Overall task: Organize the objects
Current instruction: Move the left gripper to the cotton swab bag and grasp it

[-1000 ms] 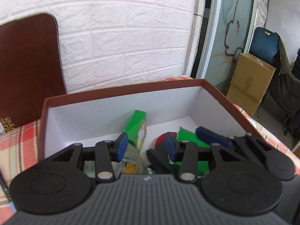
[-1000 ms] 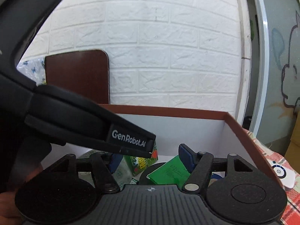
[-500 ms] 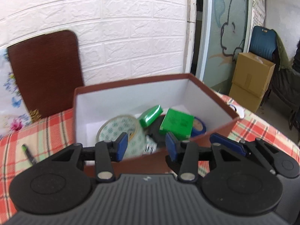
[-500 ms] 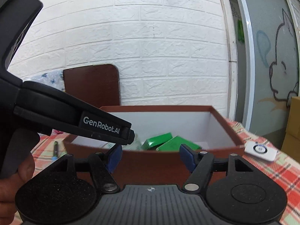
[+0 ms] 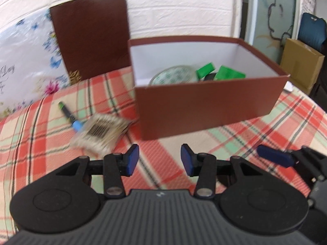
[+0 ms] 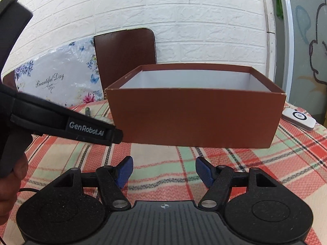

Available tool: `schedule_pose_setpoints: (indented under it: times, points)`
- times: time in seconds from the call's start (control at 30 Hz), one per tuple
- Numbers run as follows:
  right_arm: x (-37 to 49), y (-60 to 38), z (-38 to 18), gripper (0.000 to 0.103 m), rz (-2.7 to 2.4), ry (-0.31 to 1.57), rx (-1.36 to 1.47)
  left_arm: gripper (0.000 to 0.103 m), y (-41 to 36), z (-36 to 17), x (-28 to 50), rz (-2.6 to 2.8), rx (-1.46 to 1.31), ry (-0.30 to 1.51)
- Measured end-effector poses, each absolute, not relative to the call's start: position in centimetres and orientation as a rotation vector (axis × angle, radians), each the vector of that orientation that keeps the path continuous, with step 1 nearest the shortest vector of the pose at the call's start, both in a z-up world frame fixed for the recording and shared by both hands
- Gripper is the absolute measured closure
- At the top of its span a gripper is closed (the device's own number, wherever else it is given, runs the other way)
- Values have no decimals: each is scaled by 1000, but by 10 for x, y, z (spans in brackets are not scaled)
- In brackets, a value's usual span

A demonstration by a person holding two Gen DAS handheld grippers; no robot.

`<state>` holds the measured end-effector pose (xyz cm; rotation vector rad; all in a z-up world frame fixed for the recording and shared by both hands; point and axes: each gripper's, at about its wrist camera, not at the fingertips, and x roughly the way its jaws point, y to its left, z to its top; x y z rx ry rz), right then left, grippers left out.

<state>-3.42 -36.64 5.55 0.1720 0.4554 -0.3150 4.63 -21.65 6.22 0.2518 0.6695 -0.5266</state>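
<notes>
Both grippers hang over the desk [image 5: 235,134] in front of the brown box [image 5: 208,102].

The left gripper [image 5: 159,160] and the right gripper [image 6: 163,172] have their jaws apart with nothing between them. Inside the box lie a tape roll [image 5: 173,75] and green packs [image 5: 230,74]. A barcode packet [image 5: 101,131] and a marker [image 5: 69,115] lie on the checked cloth, left of the box.

This looks like a lived-in home room: a plaid tablecloth [image 5: 265,126] covers the table, a brown chair back [image 6: 124,55] and a floral cushion [image 6: 55,81] lean against a white brick-pattern wall [image 6: 184,20], beside a cartoon-painted door [image 5: 271,16] and cardboard box [image 5: 300,65].
</notes>
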Motion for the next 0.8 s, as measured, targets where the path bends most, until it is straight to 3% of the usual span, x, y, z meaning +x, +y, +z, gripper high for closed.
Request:
schedule_pose_setpoints:
  times: [0.47,0.8]
  points:
    - [-28,-345,58,36,-274,487,149,54,-173,38,53,-415,243,703]
    - [17,-295,45,38,-73,592,52,48,-86,13,86,-225,129,728]
